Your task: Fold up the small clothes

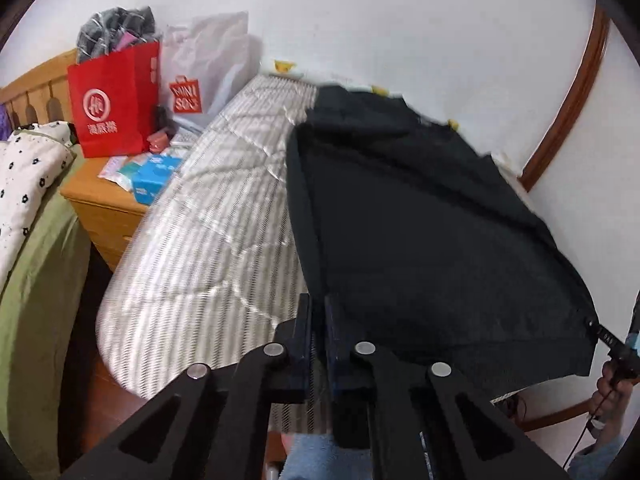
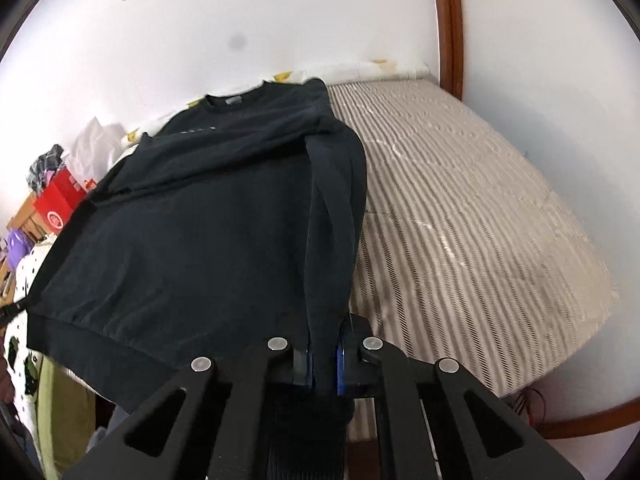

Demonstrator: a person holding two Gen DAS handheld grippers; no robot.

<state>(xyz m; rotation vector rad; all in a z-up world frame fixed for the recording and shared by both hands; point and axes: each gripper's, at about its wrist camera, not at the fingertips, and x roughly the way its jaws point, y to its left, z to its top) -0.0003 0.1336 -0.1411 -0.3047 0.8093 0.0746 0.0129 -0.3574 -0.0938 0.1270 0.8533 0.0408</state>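
A big black long-sleeved sweatshirt is lifted over the bed with the striped grey and white mattress cover. The left gripper has its jaws squeezed tight on one bottom corner of the shirt. The right gripper has its jaws pinched on the other bottom corner and a hanging sleeve. The collar end lies far back by the white wall. A red paper shopping bag stands on a wooden bedside table.

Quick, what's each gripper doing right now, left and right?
Left gripper: closed on the hem corner of the black sweatshirt.
Right gripper: closed on the same sweatshirt's sleeve and hem edge.
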